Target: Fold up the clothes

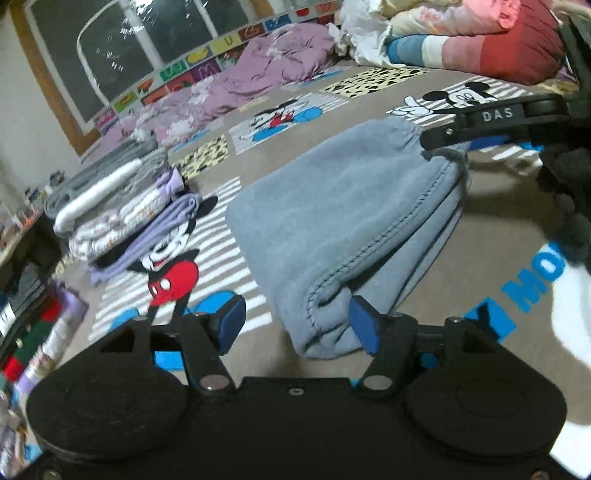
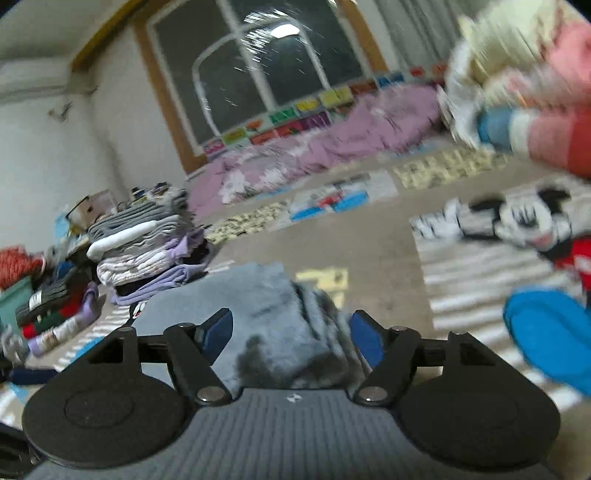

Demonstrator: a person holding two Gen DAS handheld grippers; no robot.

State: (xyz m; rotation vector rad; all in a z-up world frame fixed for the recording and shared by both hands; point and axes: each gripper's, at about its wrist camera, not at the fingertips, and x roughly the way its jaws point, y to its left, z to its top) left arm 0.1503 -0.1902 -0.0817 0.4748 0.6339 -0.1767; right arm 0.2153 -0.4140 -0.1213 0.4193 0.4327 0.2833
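A folded grey-blue fleece garment (image 1: 332, 225) lies on the Mickey Mouse bedsheet (image 1: 491, 236). My left gripper (image 1: 299, 325) is open, its blue pads on either side of the garment's near corner, not closed on it. The right gripper (image 1: 469, 134) shows at the garment's far edge by the elastic cuff in the left wrist view. In the right wrist view the right gripper (image 2: 291, 336) is open with the garment's folded edge (image 2: 280, 325) lying between the pads. That view is motion-blurred.
A stack of folded clothes (image 1: 122, 206) stands left of the garment; it also shows in the right wrist view (image 2: 147, 243). A purple quilt (image 1: 258, 70) lies along the window wall. Piled blankets and pillows (image 1: 469, 33) sit at the back right. More folded clothes (image 1: 33, 325) lie at the left edge.
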